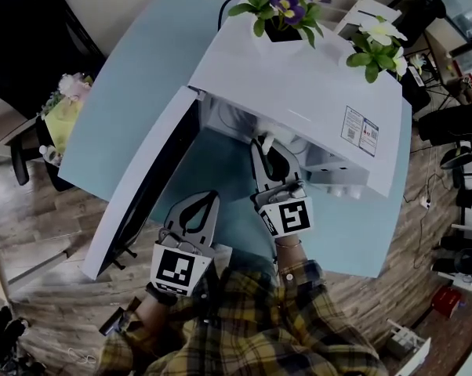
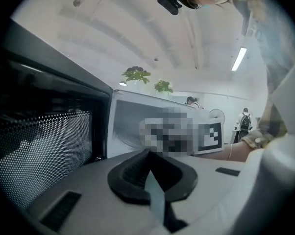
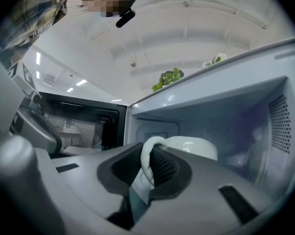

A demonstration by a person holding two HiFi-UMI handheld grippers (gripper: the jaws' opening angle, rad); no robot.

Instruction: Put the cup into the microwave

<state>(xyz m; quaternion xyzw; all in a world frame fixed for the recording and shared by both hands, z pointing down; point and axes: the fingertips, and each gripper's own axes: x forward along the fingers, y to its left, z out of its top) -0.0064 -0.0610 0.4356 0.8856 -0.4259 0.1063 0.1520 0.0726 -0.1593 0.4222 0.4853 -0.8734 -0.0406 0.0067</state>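
Right gripper view shows the right hand-held gripper (image 3: pixel 148 163), held level, clenched on the handle of the white cup (image 3: pixel 191 148), which seems just inside the open microwave (image 3: pixel 221 97), while the left hand-held gripper (image 2: pixel 148 152) hangs closed and empty beside the door (image 2: pixel 44 146).

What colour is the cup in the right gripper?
The cup is white; the right gripper view shows it best.

Dim bluish cast, fisheye bend (black corners), ceiling strip light (image 2: pixel 239 58) glaring
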